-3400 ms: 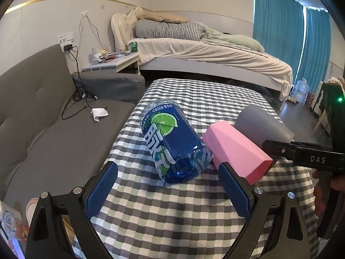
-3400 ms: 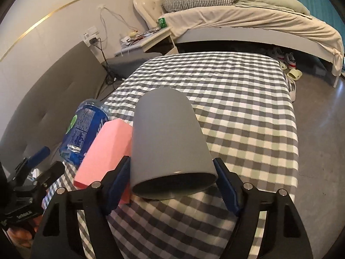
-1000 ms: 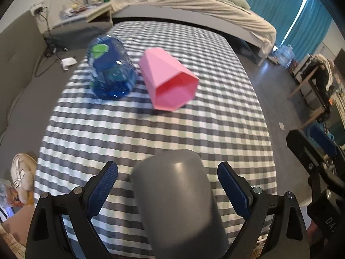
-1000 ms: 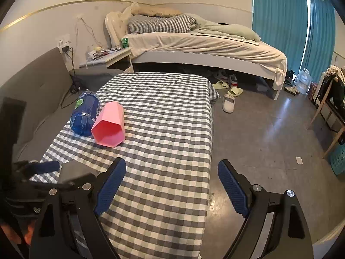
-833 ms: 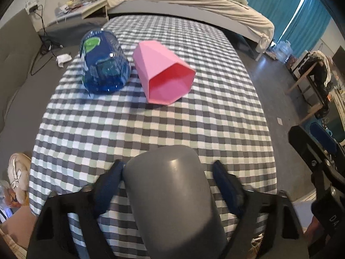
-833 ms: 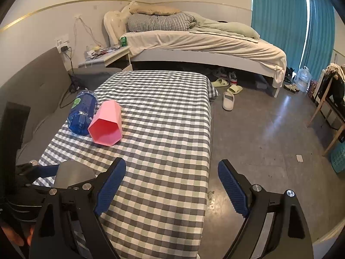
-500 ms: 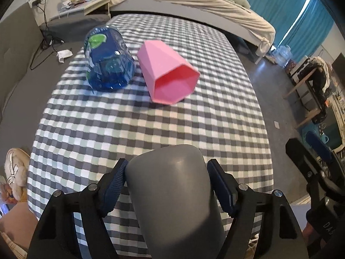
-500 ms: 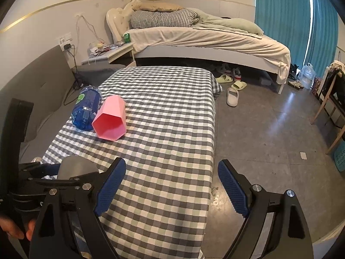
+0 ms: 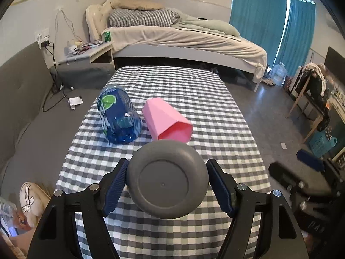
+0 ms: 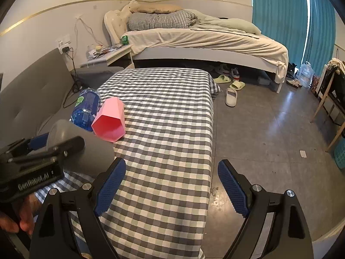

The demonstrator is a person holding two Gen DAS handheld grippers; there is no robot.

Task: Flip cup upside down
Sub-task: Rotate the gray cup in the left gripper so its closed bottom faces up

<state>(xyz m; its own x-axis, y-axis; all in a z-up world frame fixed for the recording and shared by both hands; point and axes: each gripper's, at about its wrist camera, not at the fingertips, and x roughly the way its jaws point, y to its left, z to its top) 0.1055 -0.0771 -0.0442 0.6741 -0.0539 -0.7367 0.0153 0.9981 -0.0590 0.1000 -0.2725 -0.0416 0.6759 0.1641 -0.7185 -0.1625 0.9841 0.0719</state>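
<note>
Grey cup (image 9: 167,179) clamped in left gripper (image 9: 167,183), base toward camera, above the near edge of the checked table (image 9: 215,112). Right gripper (image 10: 172,182) spread wide, nothing between. Pink cup (image 9: 167,120) and blue bottle (image 9: 118,116) on their sides toward left edge, apparently touching.

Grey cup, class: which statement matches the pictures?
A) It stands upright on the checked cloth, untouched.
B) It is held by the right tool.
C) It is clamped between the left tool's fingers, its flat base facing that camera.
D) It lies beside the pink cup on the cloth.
C: the grey cup sits between the left tool fingers with its round base toward the lens, while the right tool is open and holds nothing.
</note>
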